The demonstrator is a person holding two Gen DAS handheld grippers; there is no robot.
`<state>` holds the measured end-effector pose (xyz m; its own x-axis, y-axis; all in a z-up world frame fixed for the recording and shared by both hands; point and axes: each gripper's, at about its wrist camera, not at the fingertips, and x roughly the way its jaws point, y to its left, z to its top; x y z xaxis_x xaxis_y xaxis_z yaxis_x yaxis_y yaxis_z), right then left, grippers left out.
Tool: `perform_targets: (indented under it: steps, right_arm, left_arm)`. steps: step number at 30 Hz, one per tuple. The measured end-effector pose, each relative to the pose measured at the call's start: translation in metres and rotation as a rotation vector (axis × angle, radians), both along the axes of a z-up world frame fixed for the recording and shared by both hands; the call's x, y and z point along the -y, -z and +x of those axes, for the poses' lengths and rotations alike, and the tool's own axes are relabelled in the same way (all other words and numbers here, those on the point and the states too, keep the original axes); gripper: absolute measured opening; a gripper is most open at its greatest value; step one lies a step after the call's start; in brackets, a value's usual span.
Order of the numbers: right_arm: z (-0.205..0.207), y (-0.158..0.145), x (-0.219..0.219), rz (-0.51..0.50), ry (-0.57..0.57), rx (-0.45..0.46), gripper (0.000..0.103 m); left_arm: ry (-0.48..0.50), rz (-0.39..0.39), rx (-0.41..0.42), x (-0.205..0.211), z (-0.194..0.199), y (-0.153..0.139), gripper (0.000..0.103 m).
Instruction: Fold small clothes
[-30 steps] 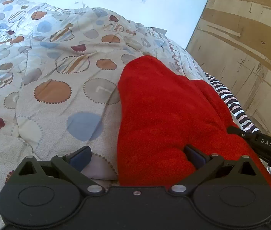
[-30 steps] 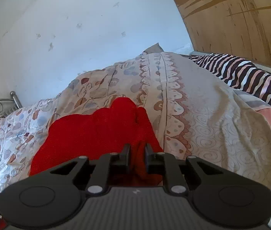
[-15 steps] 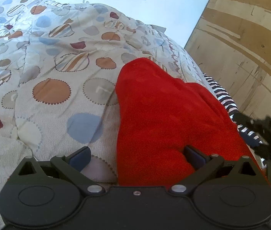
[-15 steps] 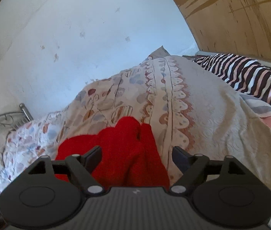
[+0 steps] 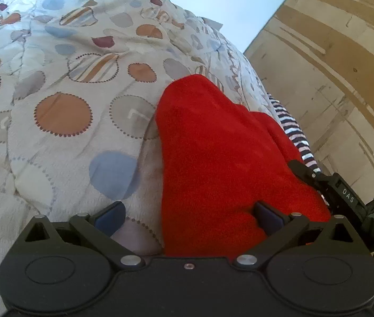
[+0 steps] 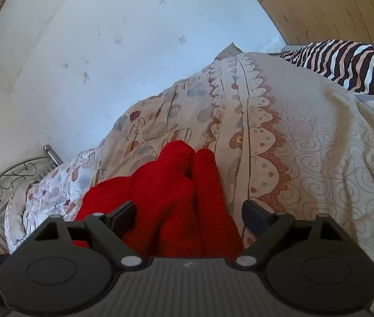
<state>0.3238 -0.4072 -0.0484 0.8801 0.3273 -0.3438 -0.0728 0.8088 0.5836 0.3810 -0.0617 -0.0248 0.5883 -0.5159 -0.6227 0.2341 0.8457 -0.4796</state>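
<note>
A red fleece garment [image 5: 218,153] lies folded on a patterned quilt [image 5: 62,111]. My left gripper [image 5: 187,215] is open, its jaws spread over the garment's near left edge; the right fingertip [image 5: 266,215] presses into the red cloth. In the right wrist view the same garment [image 6: 179,192] runs away from me as two side-by-side lobes. My right gripper [image 6: 188,215] is open and empty, jaws wide on either side of the garment's near end. The right gripper's body [image 5: 345,198] shows at the garment's right edge in the left wrist view.
A striped cloth [image 6: 345,63] lies at the bed's far right, also seen in the left wrist view [image 5: 292,132]. A wooden panel [image 5: 332,79] stands to the right. A white wall [image 6: 107,52] is behind the bed, and a metal bed frame [image 6: 9,177] at left.
My right gripper let go of the red garment, opened wide and drew back a little. My left gripper stayed open and tilted slightly lower over the garment.
</note>
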Motion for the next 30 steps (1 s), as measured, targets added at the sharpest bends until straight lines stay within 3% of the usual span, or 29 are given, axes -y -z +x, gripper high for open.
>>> perform_targets:
  steps: [1, 2, 5, 11, 18, 21, 22, 23, 24, 27, 30]
  right_arm:
    - [-0.001, -0.001, -0.001, -0.007, 0.003, 0.001, 0.080]
    - [-0.001, -0.001, -0.001, -0.011, -0.002, 0.003, 0.070]
    - [-0.003, -0.005, -0.006, -0.035, -0.007, 0.006, 0.063]
    - [-0.002, -0.001, -0.003, -0.006, -0.016, -0.009, 0.066]
    - [-0.003, 0.001, -0.007, -0.028, -0.012, -0.007, 0.066]
    - [-0.004, 0.001, -0.009, -0.039, -0.008, -0.002, 0.058]
    - [-0.005, -0.002, -0.011, -0.050, -0.009, 0.005, 0.053]
    - [-0.006, -0.004, -0.013, -0.058, -0.012, 0.007, 0.046]
    - [-0.008, -0.008, -0.016, -0.072, -0.012, 0.008, 0.042]
    - [-0.015, -0.023, -0.030, -0.151, 0.001, 0.029, 0.037]
    - [-0.025, -0.038, -0.042, -0.190, 0.003, 0.070, 0.035]
  left_arm:
    - [0.005, 0.000, -0.004, 0.002, 0.001, 0.001, 0.103]
    - [0.015, -0.002, -0.009, 0.004, 0.003, 0.003, 0.103]
    - [0.046, -0.013, -0.040, 0.007, 0.013, 0.008, 0.103]
    - [0.087, -0.035, -0.084, 0.002, 0.025, 0.001, 0.103]
    - [0.115, -0.086, -0.100, 0.001, 0.036, 0.018, 0.103]
    - [0.131, -0.067, -0.084, 0.007, 0.036, 0.015, 0.102]
    - [0.139, -0.066, -0.072, 0.009, 0.035, 0.013, 0.092]
    - [0.161, -0.098, -0.055, 0.010, 0.033, 0.011, 0.067]
    - [0.165, -0.127, -0.046, 0.011, 0.031, 0.008, 0.066]
    - [0.145, -0.074, -0.021, 0.019, 0.026, -0.003, 0.057]
    - [0.138, -0.073, 0.016, 0.018, 0.018, -0.017, 0.049]
